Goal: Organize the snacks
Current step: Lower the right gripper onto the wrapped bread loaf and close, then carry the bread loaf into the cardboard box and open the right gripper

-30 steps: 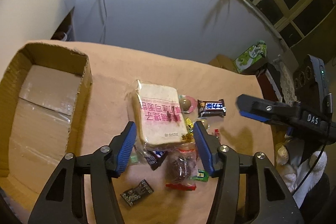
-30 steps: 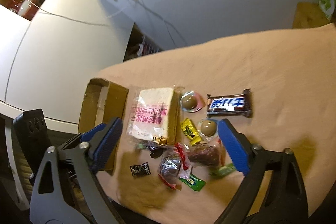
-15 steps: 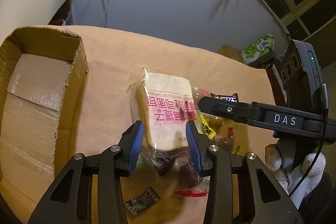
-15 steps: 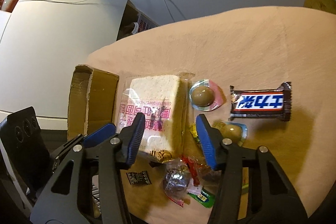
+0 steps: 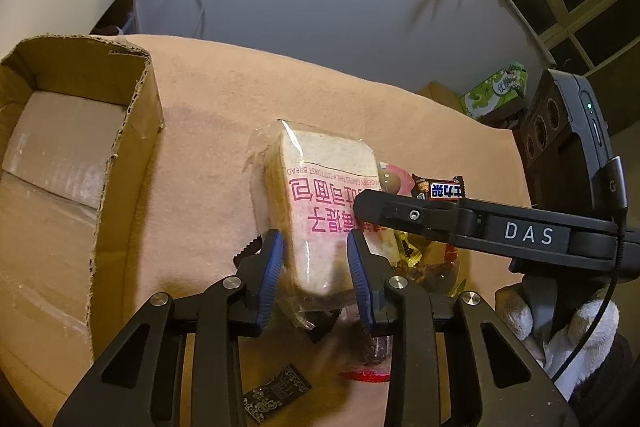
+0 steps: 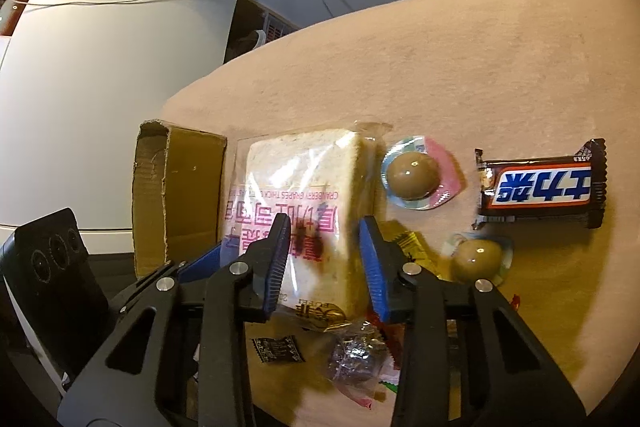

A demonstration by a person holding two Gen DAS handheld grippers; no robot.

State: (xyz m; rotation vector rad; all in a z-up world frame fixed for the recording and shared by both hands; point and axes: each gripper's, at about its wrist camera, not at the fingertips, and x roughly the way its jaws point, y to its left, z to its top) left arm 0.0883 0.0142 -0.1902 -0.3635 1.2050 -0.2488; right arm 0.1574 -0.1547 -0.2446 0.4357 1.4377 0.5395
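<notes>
A bagged bread slice (image 5: 320, 203) with pink print lies on the tan table among snacks. My left gripper (image 5: 316, 269) has its blue pads against both sides of the near end of the bread. My right gripper (image 6: 324, 259) straddles the same bread (image 6: 304, 187) from the right, jaws narrowed about it; its contact is unclear. An open cardboard box (image 5: 60, 163) stands at the left, also in the right wrist view (image 6: 176, 199).
A chocolate bar (image 6: 540, 187), two round sweets in clear cups (image 6: 412, 173) (image 6: 476, 255), a black sachet (image 6: 276, 347) and several small wrapped candies (image 6: 356, 355) lie around the bread. A green tissue box (image 5: 496, 91) sits beyond the table.
Both grippers have moved in over the bread and narrowed from wide open. The left one now pinches the bread's near end.
</notes>
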